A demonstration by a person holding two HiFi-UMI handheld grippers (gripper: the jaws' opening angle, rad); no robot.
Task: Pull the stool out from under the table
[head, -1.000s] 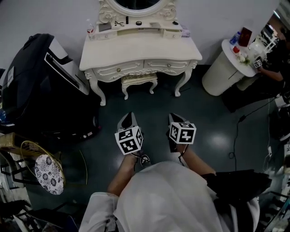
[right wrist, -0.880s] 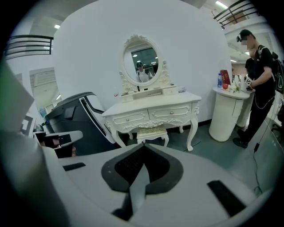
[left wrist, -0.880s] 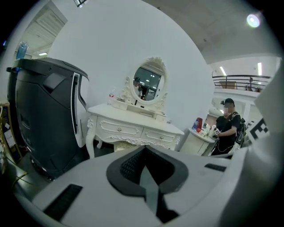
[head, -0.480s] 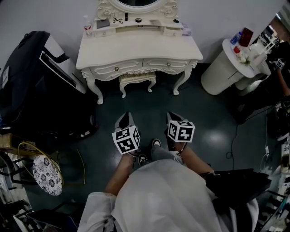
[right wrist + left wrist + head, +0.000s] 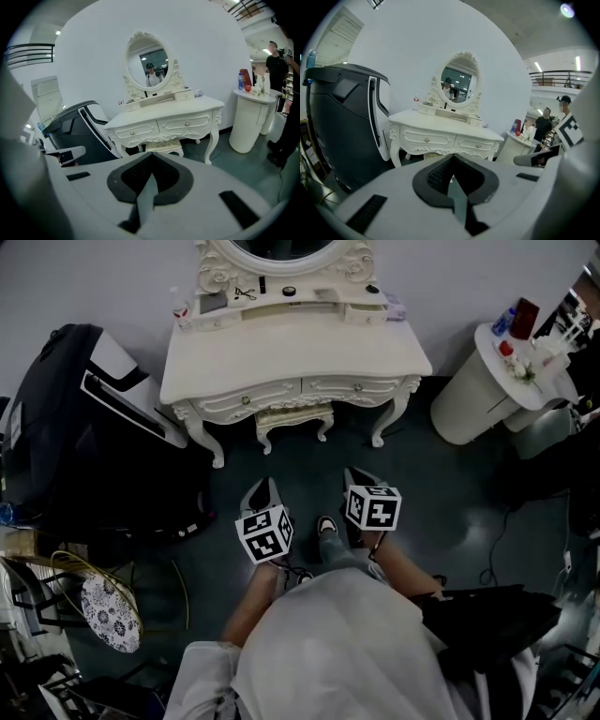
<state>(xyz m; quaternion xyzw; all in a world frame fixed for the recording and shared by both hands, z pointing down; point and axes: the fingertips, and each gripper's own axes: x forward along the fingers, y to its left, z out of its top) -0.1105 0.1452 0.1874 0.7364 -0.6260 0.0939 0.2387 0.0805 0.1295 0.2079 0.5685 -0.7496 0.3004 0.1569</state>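
1. The stool is sitting tucked under the table, in the upper middle of the head view. It is standing between the table's front legs, with only its front edge and two curved legs showing.
2. It is looking cream-white like the table, with carved trim and a pale padded seat.
3. The left gripper is hovering at lower centre. Its jaws are pressing together on nothing and pointing toward the table, well apart from the stool.
4. The right gripper is hovering just beside it, jaws likewise meeting with nothing between them.
5. The right gripper view is showing the stool's seat and carved apron side-on under the drawers, just above the closed jaws. The left gripper view is giving only a sliver of it at centre.
6. Only the head view is showing the tabletop from above and the black machine at left.
7. Both gripper views are facing the oval mirror, which is reflecting a person. The head view is cropping it at the top edge.
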